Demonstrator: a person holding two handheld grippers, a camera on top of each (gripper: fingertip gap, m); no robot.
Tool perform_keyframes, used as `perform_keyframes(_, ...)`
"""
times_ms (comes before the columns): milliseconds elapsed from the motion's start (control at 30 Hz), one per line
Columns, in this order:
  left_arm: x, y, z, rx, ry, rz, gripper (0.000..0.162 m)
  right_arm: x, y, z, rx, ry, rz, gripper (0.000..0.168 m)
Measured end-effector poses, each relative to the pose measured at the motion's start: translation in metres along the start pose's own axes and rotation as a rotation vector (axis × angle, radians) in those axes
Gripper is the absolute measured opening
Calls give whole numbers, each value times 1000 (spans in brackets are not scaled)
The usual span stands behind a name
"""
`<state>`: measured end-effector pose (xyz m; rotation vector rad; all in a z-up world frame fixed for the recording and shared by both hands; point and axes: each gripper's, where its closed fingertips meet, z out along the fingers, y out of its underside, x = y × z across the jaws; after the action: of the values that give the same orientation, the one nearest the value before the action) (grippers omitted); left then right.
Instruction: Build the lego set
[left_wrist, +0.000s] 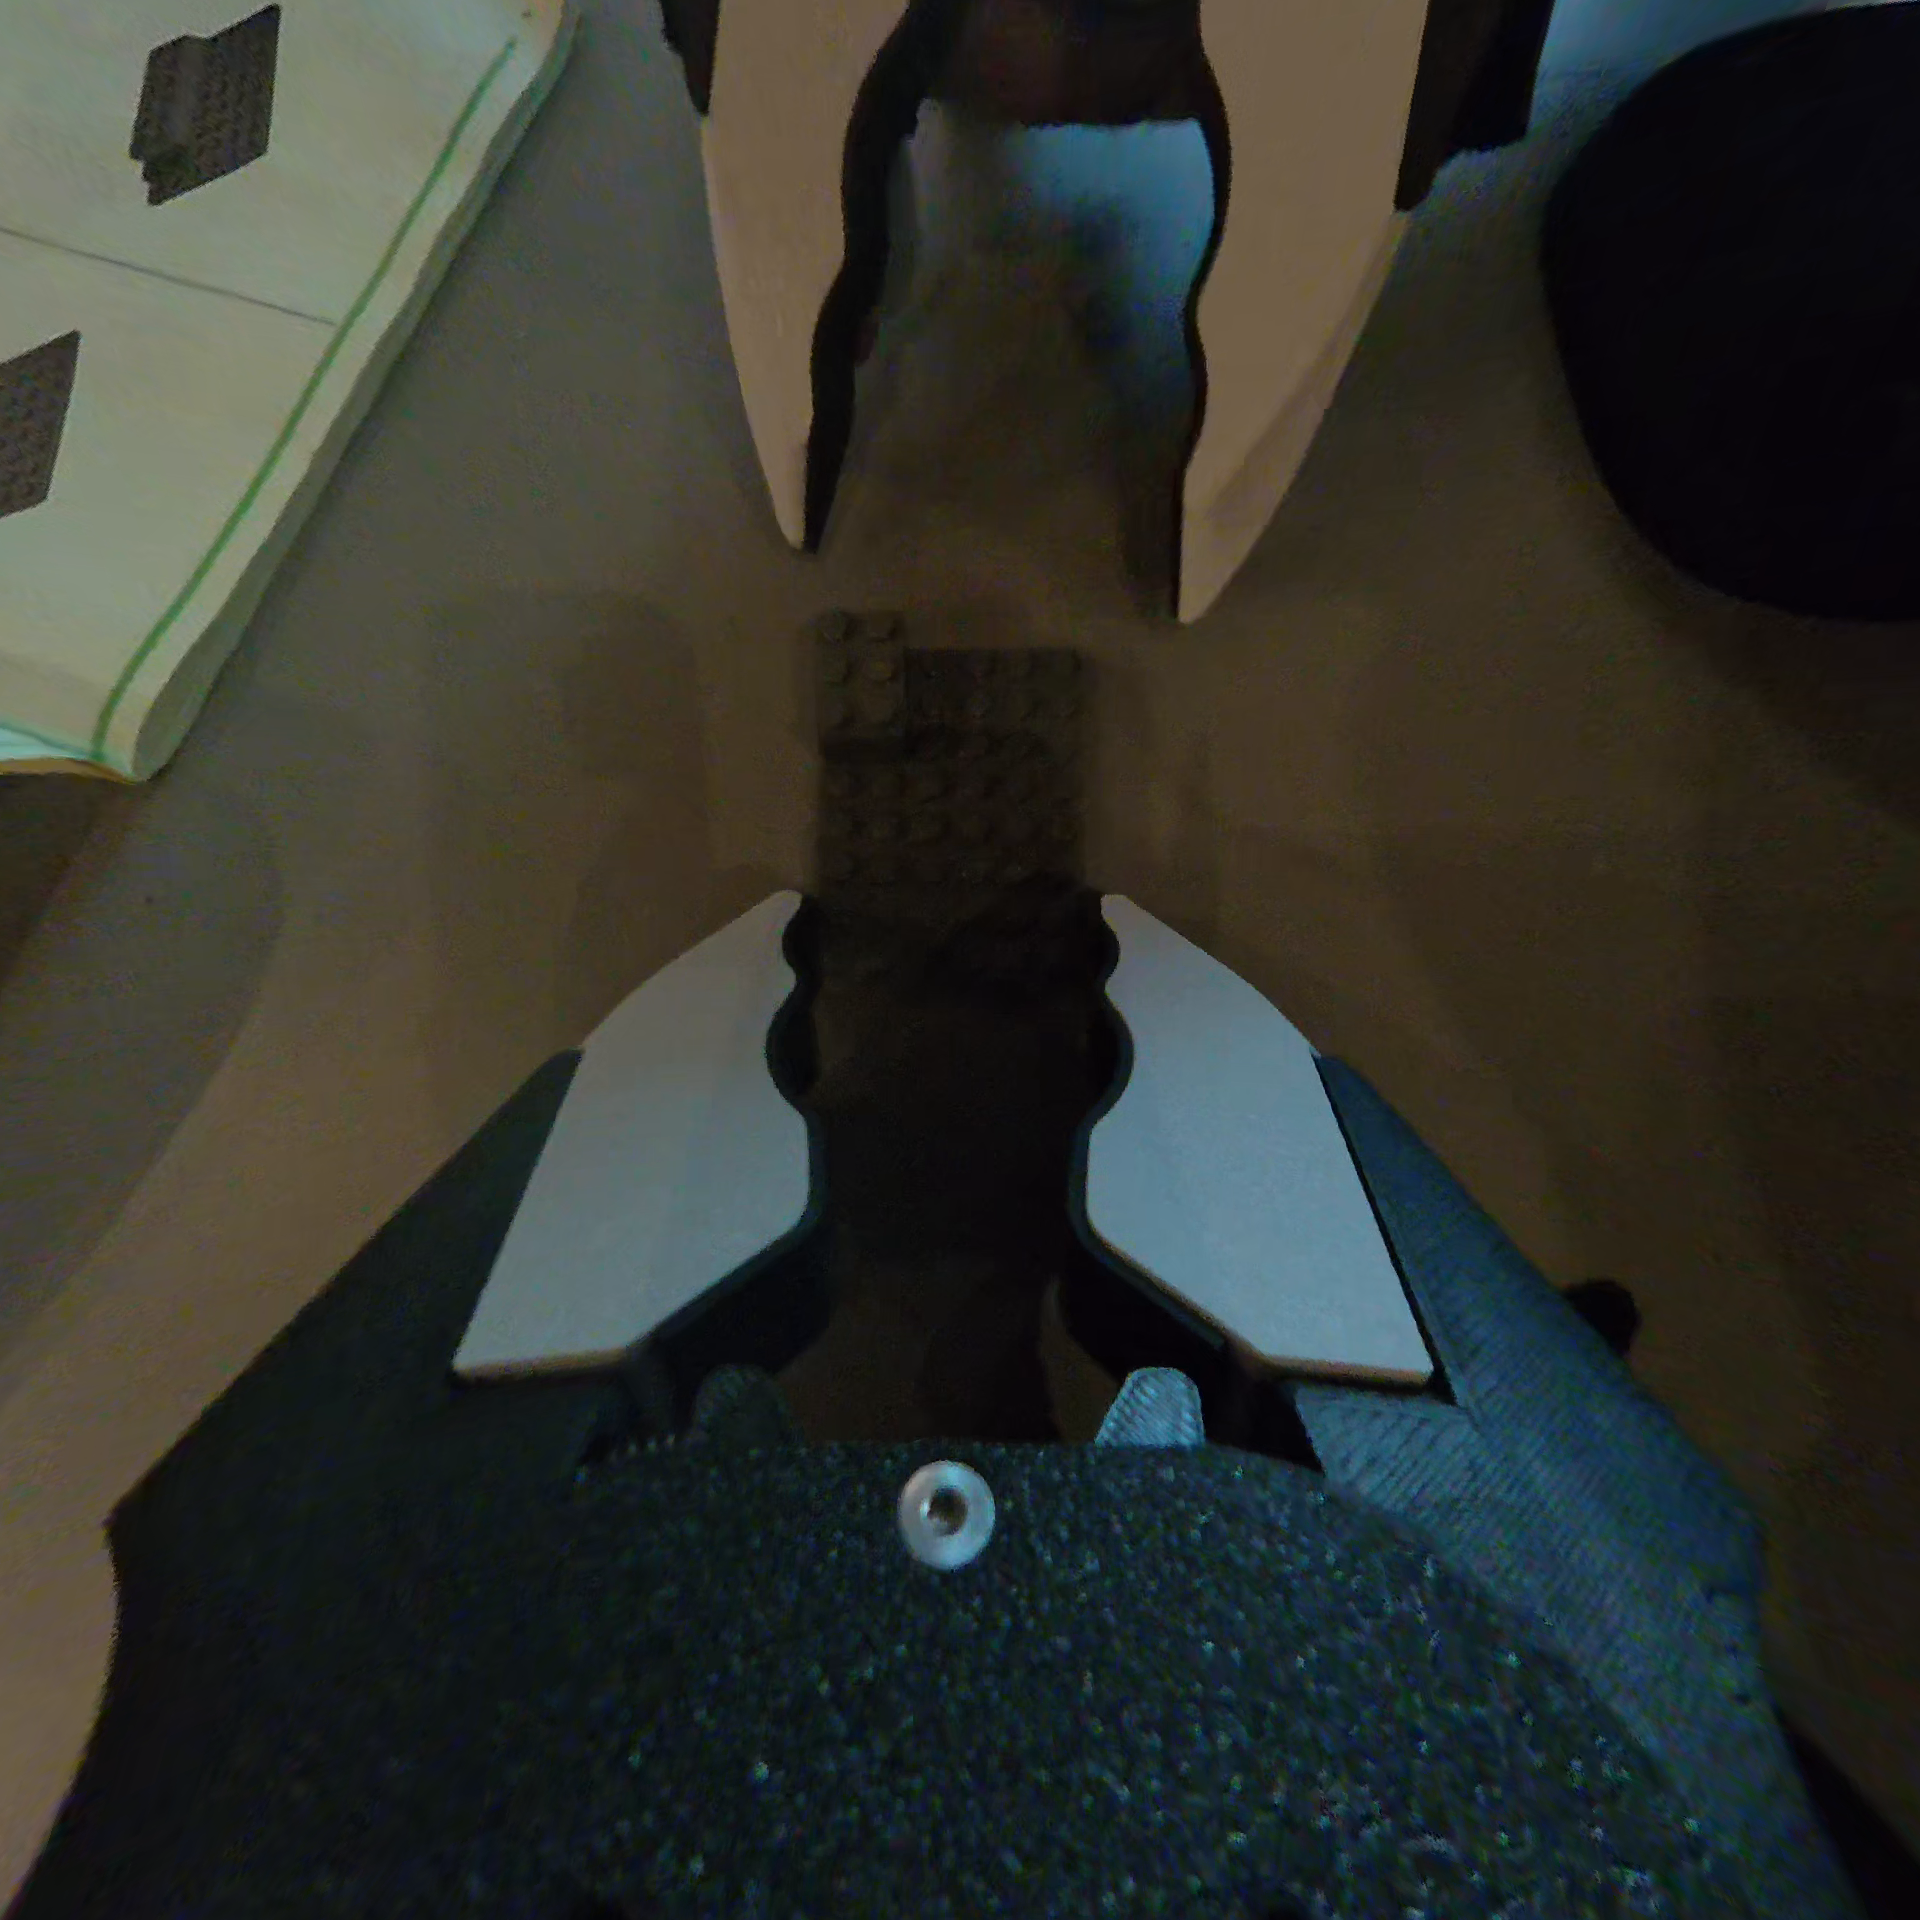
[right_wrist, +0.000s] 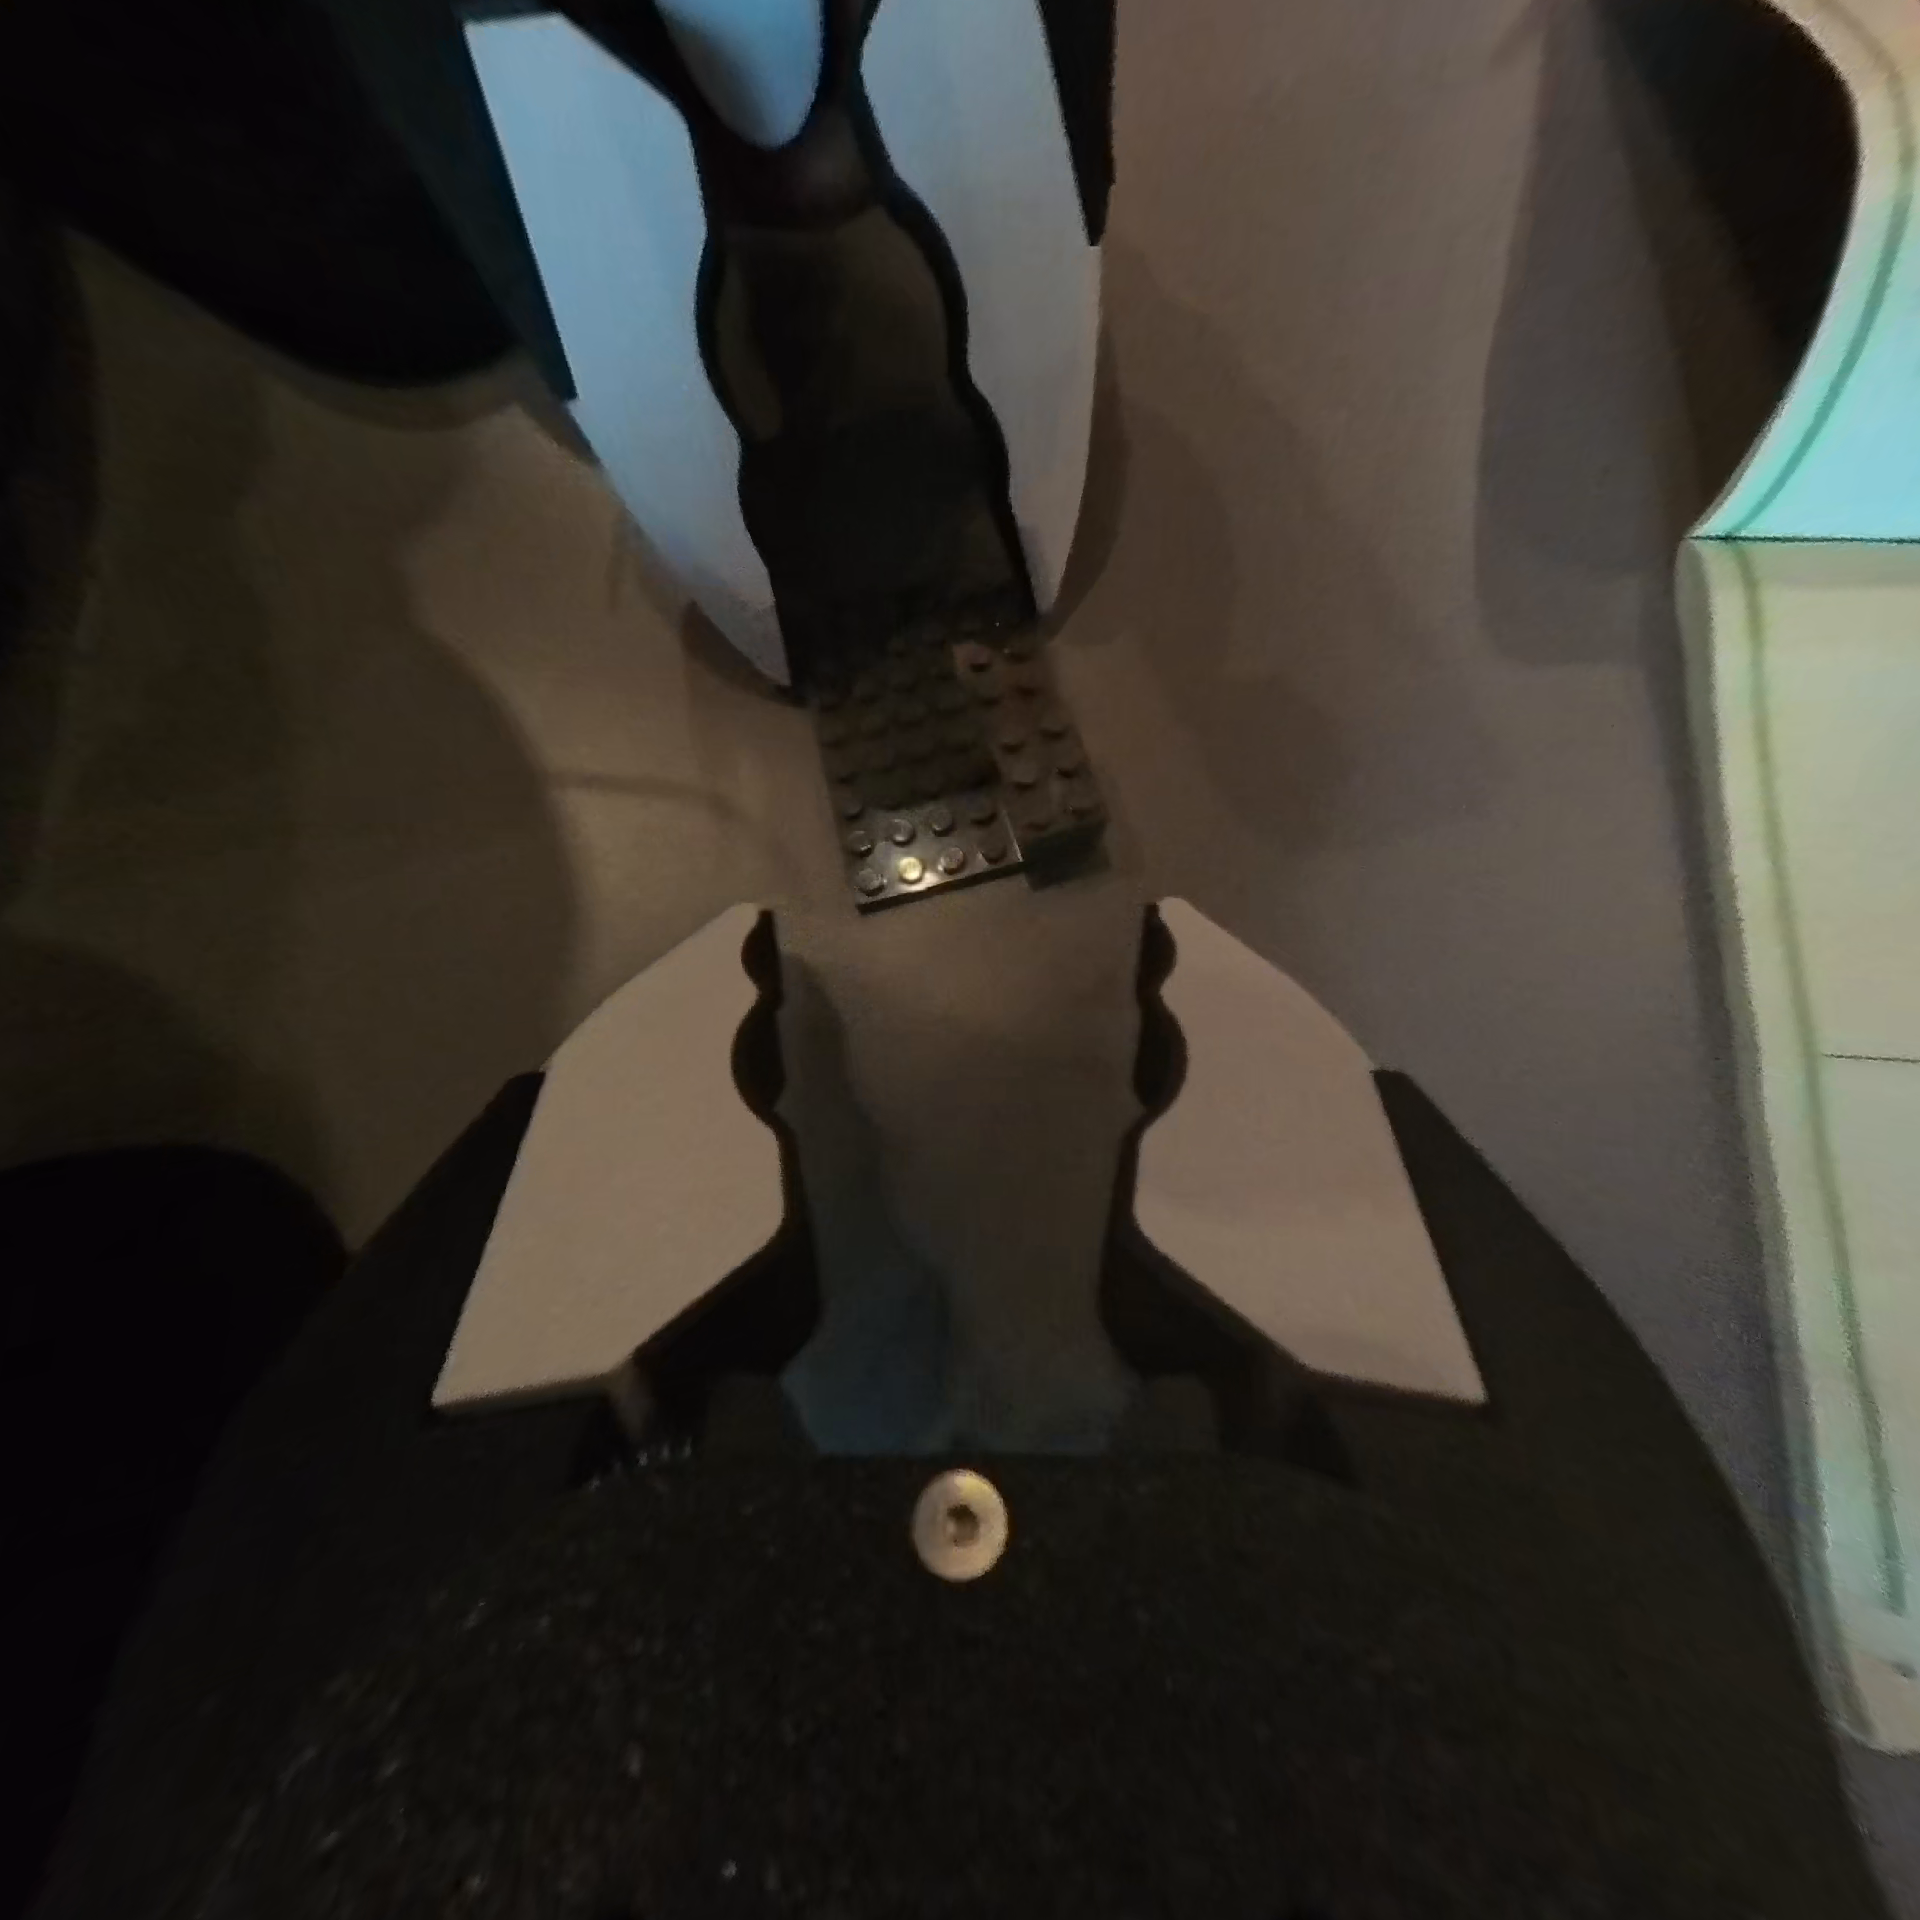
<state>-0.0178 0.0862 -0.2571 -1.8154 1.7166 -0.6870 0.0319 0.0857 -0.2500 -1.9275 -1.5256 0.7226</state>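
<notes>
**Two grippers face each other over one dark plate**

One dark studded Lego plate (left_wrist: 951, 790) lies flat on the tan table (left_wrist: 1455, 935), with one smaller grey brick (right_wrist: 1044, 764) along one long edge. The left gripper (left_wrist: 951, 914) clamps the plate's near end between its jaws; that end is lost in shadow. The right gripper (right_wrist: 961, 920) stands open and empty just short of the plate. One instruction booklet (left_wrist: 208, 364) is cut off at the frame edge.

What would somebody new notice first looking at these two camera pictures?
First, the dark studded lego plate lying flat on the tan table, its near end between the left gripper fingers, with the right gripper facing it from the far end. Next, the pale instruction booklet with a green edge line, at the upper left of the left wrist view.
</notes>
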Motion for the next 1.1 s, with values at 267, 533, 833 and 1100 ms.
perform_keyframes(267, 4, 1, -3, 10, 31, 89, 49, -4, -6, 11, -31, -60, -62, 71)
perform_keyframes(533, 9, -3, -6, 74, 51, 136, 48, -12, -9, 22, -65, -34, -107, 66)
perform_keyframes(833, 11, -10, -12, 124, 78, 125, 48, -15, -10, 22, -45, 9, -97, 62)
perform_keyframes(1100, 10, -8, -12, 130, 62, 139, 48, -16, -15, 27, -48, -28, -103, 51)
